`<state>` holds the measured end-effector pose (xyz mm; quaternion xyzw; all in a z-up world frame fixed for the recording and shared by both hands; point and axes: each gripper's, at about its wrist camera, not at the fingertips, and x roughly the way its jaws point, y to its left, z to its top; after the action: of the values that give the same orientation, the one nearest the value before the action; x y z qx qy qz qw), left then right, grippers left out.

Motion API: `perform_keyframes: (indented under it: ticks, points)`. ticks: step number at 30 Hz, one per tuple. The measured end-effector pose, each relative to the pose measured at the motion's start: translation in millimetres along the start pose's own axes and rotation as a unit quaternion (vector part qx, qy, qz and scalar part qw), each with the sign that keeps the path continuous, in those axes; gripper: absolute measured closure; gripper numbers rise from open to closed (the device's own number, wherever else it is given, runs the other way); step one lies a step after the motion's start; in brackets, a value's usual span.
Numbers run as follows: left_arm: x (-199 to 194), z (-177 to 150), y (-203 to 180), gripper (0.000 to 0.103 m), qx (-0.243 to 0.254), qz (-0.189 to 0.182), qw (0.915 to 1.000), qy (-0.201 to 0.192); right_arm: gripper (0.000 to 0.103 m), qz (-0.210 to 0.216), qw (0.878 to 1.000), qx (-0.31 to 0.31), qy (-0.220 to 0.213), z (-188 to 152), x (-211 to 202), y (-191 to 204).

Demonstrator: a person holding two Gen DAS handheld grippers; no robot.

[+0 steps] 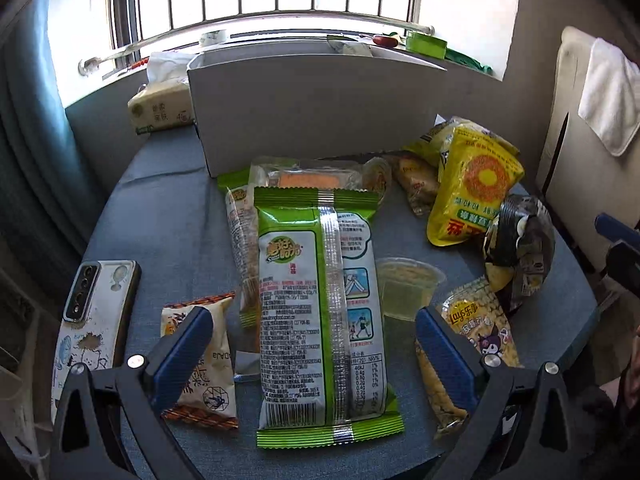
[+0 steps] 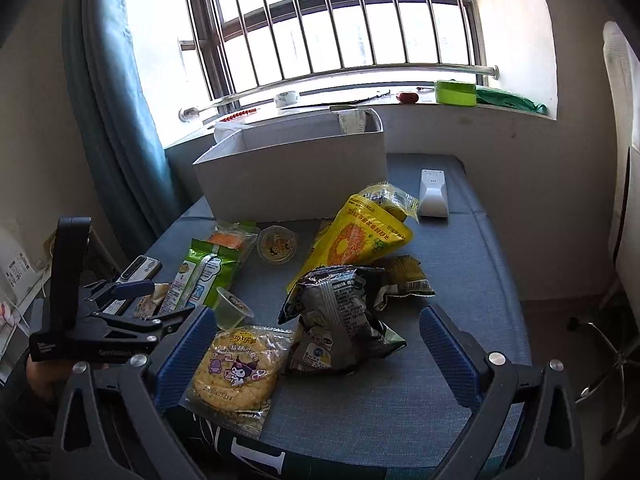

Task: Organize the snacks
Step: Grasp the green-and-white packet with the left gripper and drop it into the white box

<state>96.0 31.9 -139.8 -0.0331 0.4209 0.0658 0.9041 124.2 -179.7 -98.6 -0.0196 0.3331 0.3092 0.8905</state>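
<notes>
**Both tongs wide open over a scatter of snacks**

Left tongs (image 1: 314,354) are spread wide, holding nothing, and the long green cracker pack (image 1: 320,312) lies between the two blue fingers (image 1: 182,356) without either one visibly pressing it. The pack lies flat, seam side up, its long axis running from the near edge of the surface (image 1: 172,216) straight toward the white box (image 1: 316,112) at the far edge. The left finger sits over a small orange-trimmed biscuit packet (image 1: 200,364); whether it touches is unclear. The right finger sits beside the Lay's corn-snack packet (image 1: 482,326). A clear jelly cup (image 1: 406,288) stands just beside the green pack's right side.

Right tongs (image 2: 318,360) are also wide and empty, hanging over the near edge. Between the fingers lies the crumpled dark snack bag (image 2: 342,322), with the Lay's corn-snack packet (image 2: 236,372) against the left finger. Behind the dark bag, a yellow pouch (image 2: 356,244) tilts up, its top pointing toward the far right corner. The white box (image 2: 292,172), open-topped, stands at the far left of the surface. A phone (image 1: 98,312) lies along the left edge, and a white remote (image 2: 433,194) lies near the far right corner.
</notes>
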Motion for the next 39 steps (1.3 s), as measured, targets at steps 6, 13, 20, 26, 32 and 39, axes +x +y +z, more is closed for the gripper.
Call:
perform_keyframes:
  ticks: [6, 13, 20, 26, 32, 39]
  points:
    - [15.9, 4.8, -11.4, 0.035, 0.049, 0.027, 0.9984, 0.013, 0.0, 0.004, 1.0, -0.001, 0.015, -4.6, 7.8, 2.0]
    - [-25.1, 13.9, 12.7, 0.042, 0.0, -0.03, 0.998, -0.055, 0.0, 0.0, 0.999, 0.004, 0.042, -13.1, 24.3, -1.6]
    - [-89.0, 17.7, 50.6, 0.042, -0.067, -0.096, 0.9819, -0.149, 0.006, 0.0, 0.998, 0.02, 0.068, -10.5, 55.8, -16.2]
    - [-108.6, 11.1, 70.4, 0.042, -0.092, -0.117, 0.9745, -0.168, 0.034, 0.007, 0.996, 0.013, 0.092, -6.2, 80.5, -28.0]
    - [-103.4, 9.2, 71.2, 0.042, -0.098, -0.127, 0.9732, -0.164, 0.062, 0.027, 0.998, 0.001, 0.056, 3.2, 59.3, -22.8]
    - [-85.2, 60.3, 71.3, 0.042, -0.085, -0.14, 0.9699, -0.18, 0.064, 0.072, 0.997, 0.019, -0.028, 70.1, 22.2, -21.4]
